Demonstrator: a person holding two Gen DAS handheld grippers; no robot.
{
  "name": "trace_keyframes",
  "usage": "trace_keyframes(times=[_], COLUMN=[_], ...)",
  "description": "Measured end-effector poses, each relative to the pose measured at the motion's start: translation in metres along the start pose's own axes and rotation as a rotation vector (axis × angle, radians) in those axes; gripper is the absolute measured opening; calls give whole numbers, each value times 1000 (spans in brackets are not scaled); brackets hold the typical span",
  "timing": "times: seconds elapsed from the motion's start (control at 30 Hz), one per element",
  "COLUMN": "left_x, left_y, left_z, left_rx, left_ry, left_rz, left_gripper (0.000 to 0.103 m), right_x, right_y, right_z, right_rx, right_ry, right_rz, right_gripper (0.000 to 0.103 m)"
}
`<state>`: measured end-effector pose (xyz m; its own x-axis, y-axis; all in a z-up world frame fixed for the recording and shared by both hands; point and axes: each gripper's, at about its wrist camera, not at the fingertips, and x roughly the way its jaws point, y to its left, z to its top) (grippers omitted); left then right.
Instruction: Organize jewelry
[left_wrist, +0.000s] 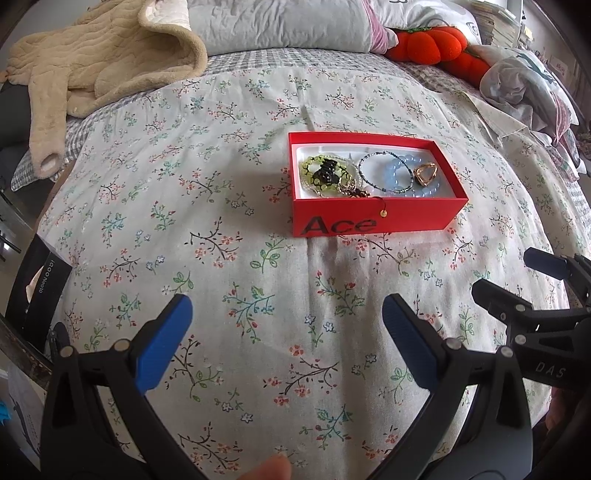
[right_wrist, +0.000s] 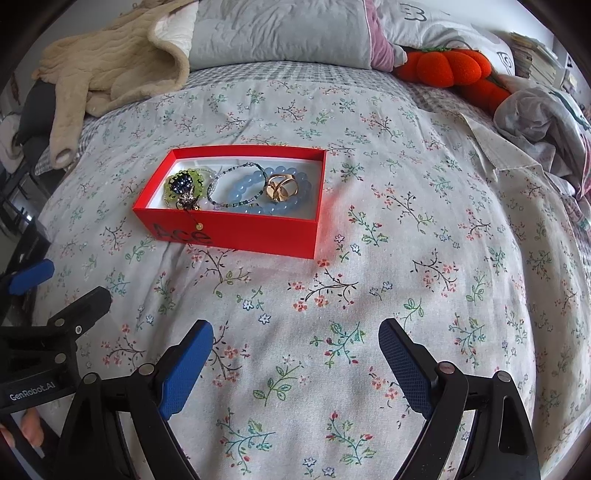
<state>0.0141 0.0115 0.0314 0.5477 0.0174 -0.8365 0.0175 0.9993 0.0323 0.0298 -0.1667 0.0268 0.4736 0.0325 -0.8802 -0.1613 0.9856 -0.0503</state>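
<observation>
A red open box (left_wrist: 373, 221) marked "Ace" lies on the floral bedspread; it also shows in the right wrist view (right_wrist: 258, 232). Inside it lie a green beaded bracelet with a dark clip (left_wrist: 321, 173), a thin dark beaded bracelet (left_wrist: 384, 171), a pale blue bead bracelet (right_wrist: 251, 188) and a gold ring piece (right_wrist: 282, 188). A small charm on a thread hangs over the box's front wall (left_wrist: 384, 212). My left gripper (left_wrist: 288, 314) is open and empty, near of the box. My right gripper (right_wrist: 295, 339) is open and empty, near and right of the box.
A beige fleece garment (left_wrist: 92, 62) lies at the far left. Grey pillows (right_wrist: 280, 33) and an orange plush (right_wrist: 450, 66) lie at the head of the bed. Crumpled clothes (right_wrist: 535, 122) sit at the far right. A black box (left_wrist: 37, 291) stands at the left bed edge.
</observation>
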Motion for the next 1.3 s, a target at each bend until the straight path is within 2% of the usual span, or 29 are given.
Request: trace_keyframes(times=[1.1,1.3], left_x=[6,15], left_y=[1,5], left_z=[-3,-11], left_rx=[6,-20], left_ry=[19,61], left_rz=[12,-12], left_gripper=[102,102], right_x=[-1,-1], right_y=[-2,-3], right_z=[2,-1], right_rx=[6,12], right_ry=[-3,0], right_rz=[2,2], right_gripper=[92,92])
